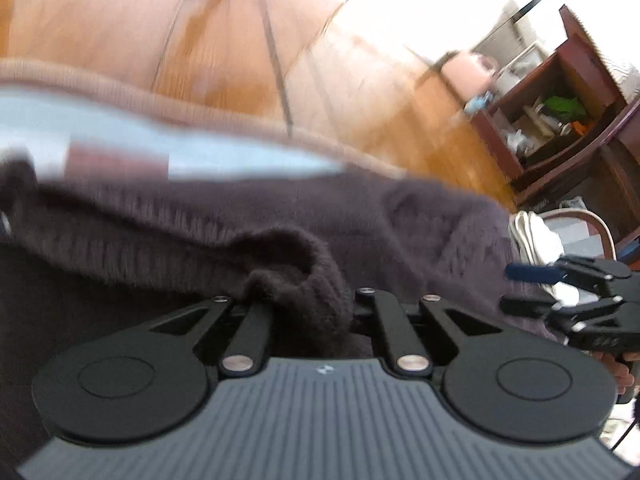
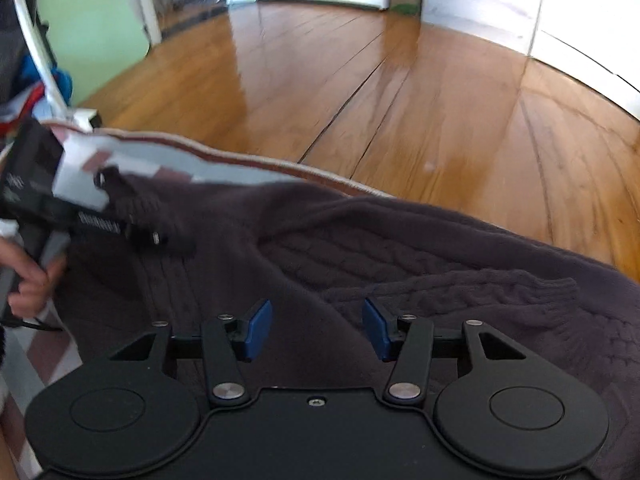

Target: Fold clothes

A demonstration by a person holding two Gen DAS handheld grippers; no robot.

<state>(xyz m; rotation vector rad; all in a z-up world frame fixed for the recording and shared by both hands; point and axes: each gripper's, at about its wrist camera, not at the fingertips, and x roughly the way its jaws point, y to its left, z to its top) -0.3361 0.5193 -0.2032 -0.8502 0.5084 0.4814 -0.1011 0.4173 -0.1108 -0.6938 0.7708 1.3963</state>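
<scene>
Now my left hand-held gripper (image 1: 308, 312) pinches the sweater (image 2: 400, 248) cuff; right hand-held gripper (image 2: 316, 330), jaws apart above the sweater, should grab squarely.

Dark cable-knit sweaters (image 2: 400, 240): one
Grippers: two, left gripper (image 1: 308, 304), right gripper (image 2: 317, 330)
Wooden cabinets (image 1: 560, 120): one

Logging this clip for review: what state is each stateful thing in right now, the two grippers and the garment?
Left gripper: shut on a bunched fold of the sweater, knit gathered between the jaws.
Right gripper: open, blue pads apart above the sweater, nothing gripped.
Dark sweater: rumpled, not folded, draped over a patterned mat on the wooden floor.
</scene>
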